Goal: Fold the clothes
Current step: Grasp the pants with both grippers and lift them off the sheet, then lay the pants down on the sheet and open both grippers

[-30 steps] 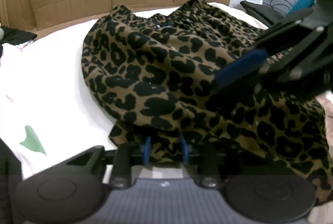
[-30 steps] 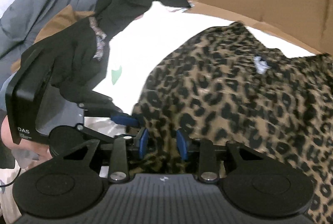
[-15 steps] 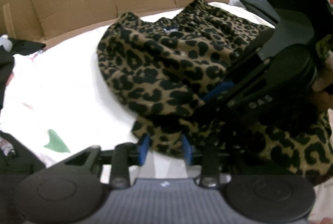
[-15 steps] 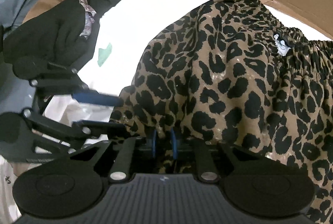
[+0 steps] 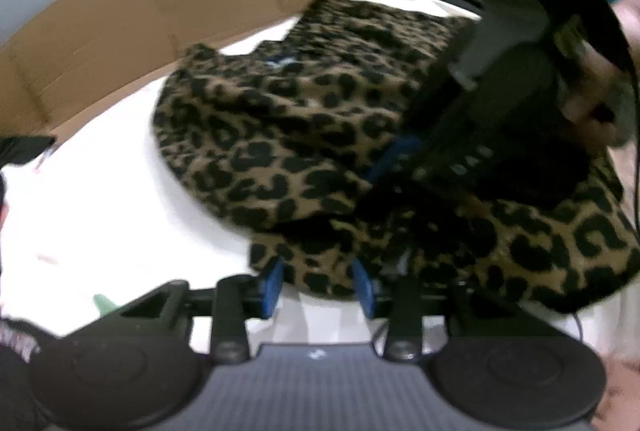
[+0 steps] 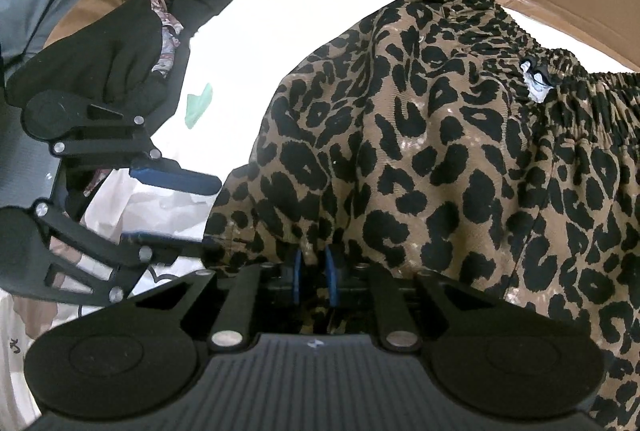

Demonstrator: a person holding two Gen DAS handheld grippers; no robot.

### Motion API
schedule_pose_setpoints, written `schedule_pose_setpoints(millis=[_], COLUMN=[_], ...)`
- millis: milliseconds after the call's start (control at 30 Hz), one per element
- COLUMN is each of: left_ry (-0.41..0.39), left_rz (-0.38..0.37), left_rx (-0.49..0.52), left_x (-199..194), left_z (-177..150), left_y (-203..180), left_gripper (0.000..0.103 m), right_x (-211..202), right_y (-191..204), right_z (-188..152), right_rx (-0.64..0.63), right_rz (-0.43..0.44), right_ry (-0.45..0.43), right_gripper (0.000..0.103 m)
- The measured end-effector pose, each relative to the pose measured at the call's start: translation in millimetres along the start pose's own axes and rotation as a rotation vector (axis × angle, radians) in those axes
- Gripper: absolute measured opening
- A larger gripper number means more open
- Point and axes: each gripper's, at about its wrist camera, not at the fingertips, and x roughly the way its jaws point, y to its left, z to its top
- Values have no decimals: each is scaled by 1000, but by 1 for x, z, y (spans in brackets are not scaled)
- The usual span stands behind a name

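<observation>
Left wrist view: our left gripper [image 5: 318, 287] has just been opening, its jaws loosely apart around the skirt [image 5: 288, 135] hem on the white bed [image 5: 100, 215].

Right wrist view: our right gripper [image 6: 315, 277] pinches the skirt's near edge, its jaws nearly together.

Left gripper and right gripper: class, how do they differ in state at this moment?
The left gripper has its blue fingers set wide, having just been opening, with the hem of the leopard-print garment lying loosely between them. The right gripper has its fingers close together, pinching a fold of that cloth. Both are black with blue fingers and meet the same near edge of the garment.
</observation>
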Motion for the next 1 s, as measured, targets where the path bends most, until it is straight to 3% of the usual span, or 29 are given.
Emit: schedule_pose_setpoints(millis=[100,200,367,467,500,600,800,1000], left_ry=[36,40,34,32,32,27,-28,-91], left_rz=[-12,-46,-54,-58,-52,-41,-17,47], left_rx=[61,31,93,86,87,85,-70,-292], left_x=[11,17,21,21,21,14,-28,-82], left_z=[-2,-5,-5,-4,-3,0,7,6], left_y=[-3,4,-2,-3,-3,-6,11,40], left_gripper=[44,44,41,25,12,6,5,5], right_x=[-1,-1,0,-7,-11,-29,-106,-175], right_y=[0,0,0,1,1,2,-24,-87], right_z=[-1,-2,-2,-1,-1,-1,-22,-68], right_rx=[-3,-9,-2,-6,-9,-18,16,152], right_rz=[-1,-3,-5,-14,-19,-32,-112,-325], right_ry=[-1,-1,-3,-6,-9,-27,-103,-129], right_gripper=[15,15,17,18,19,24,40,44])
